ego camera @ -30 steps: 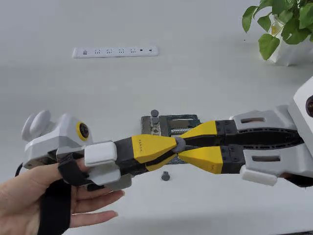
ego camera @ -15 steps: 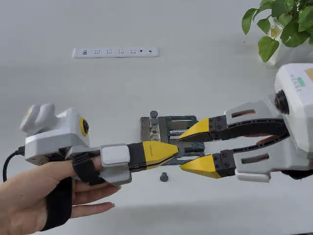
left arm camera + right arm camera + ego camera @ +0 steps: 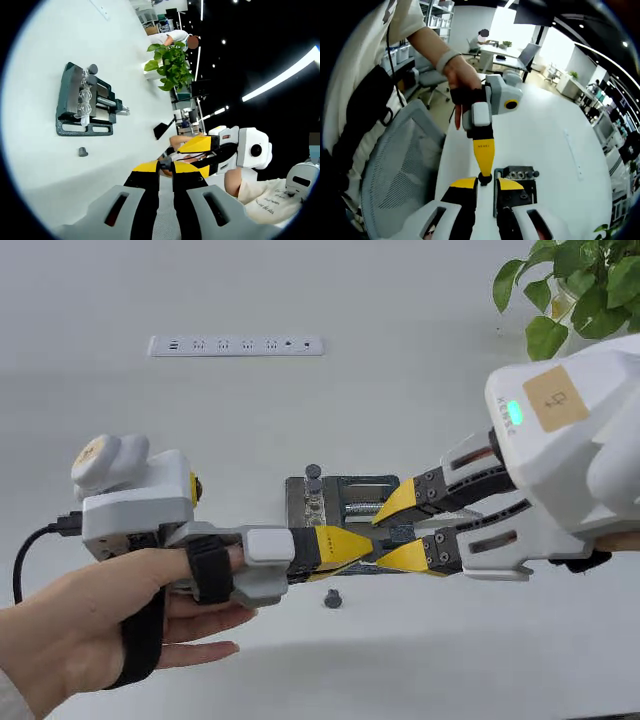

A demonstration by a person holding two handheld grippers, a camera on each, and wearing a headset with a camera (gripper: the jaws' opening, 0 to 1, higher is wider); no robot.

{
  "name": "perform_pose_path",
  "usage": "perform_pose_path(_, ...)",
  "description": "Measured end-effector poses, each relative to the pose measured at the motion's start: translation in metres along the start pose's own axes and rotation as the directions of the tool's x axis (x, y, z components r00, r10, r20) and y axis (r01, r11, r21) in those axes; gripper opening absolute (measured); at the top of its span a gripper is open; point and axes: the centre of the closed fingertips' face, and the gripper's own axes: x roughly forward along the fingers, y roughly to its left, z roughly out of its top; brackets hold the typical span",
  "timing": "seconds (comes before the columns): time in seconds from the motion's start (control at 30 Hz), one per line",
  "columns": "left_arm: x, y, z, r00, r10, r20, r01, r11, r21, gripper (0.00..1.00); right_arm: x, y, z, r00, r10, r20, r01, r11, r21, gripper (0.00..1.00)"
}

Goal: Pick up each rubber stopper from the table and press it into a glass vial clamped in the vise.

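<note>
Centre frame, the left gripper [image 3: 167, 167] clamps a stopper [image 3: 485, 177] at its tips. The right gripper [image 3: 382, 540], jaws apart, flanks it just before the vise [image 3: 352, 490]. Another stopper [image 3: 333, 599] lies on the desk [image 3: 450, 660] below. Pressing seems next, which calls for lowering the held stopper squarely onto a vial [image 3: 316, 508].

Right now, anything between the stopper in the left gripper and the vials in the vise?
Nothing visible sits on that line. The stopper held by the left gripper is flanked by the open jaws of the right gripper, which crowd it. The vials in the vise lie off to one side.
</note>
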Motion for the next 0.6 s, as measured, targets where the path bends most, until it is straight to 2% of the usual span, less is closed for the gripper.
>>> perform_pose_path(0.07, 0.002, 0.003, 0.000, 0.9999, 0.017, 0.000, -0.017, 1.000, -0.007, 0.05, 0.004, -0.002, 0.000, 1.0000, 0.004, 0.007, -0.004, 1.000, 0.008, 0.12)
perform_pose_path(0.13, 0.004, 0.007, 0.000, 0.9991, 0.042, -0.004, -0.042, 0.999, -0.001, 0.05, 0.006, -0.002, -0.003, 0.9997, 0.010, -0.023, -0.010, 1.000, 0.024, 0.13)
perform_pose_path(0.2, 0.004, 0.008, 0.001, 0.9985, 0.055, 0.000, -0.055, 0.998, -0.014, 0.05, 0.009, -0.001, -0.008, 0.9986, 0.017, -0.050, -0.017, 1.000, 0.008, 0.12)
perform_pose_path(0.27, 0.006, 0.009, 0.002, 0.9976, 0.069, -0.001, -0.069, 0.998, -0.004, 0.05, 0.011, 0.000, -0.010, 0.9983, 0.023, -0.053, -0.022, 1.000, 0.020, 0.13)
perform_pose_path(0.33, 0.007, 0.010, 0.001, 0.9966, 0.081, -0.014, -0.081, 0.997, -0.002, 0.05, 0.013, -0.001, -0.012, 0.9980, 0.011, -0.063, -0.010, 1.000, 0.015, 0.13)
perform_pose_path(0.47, 0.008, 0.013, 0.003, 0.9941, 0.108, -0.012, -0.108, 0.994, -0.002, 0.05, 0.018, -0.005, -0.016, 0.9974, 0.001, -0.072, 0.001, 1.000, 0.028, 0.11)
perform_pose_path(0.6, 0.009, 0.013, 0.003, 0.9933, 0.114, -0.020, -0.114, 0.993, -0.009, 0.05, 0.018, -0.005, -0.018, 0.9962, -0.006, -0.086, 0.008, 1.000, 0.024, 0.10)
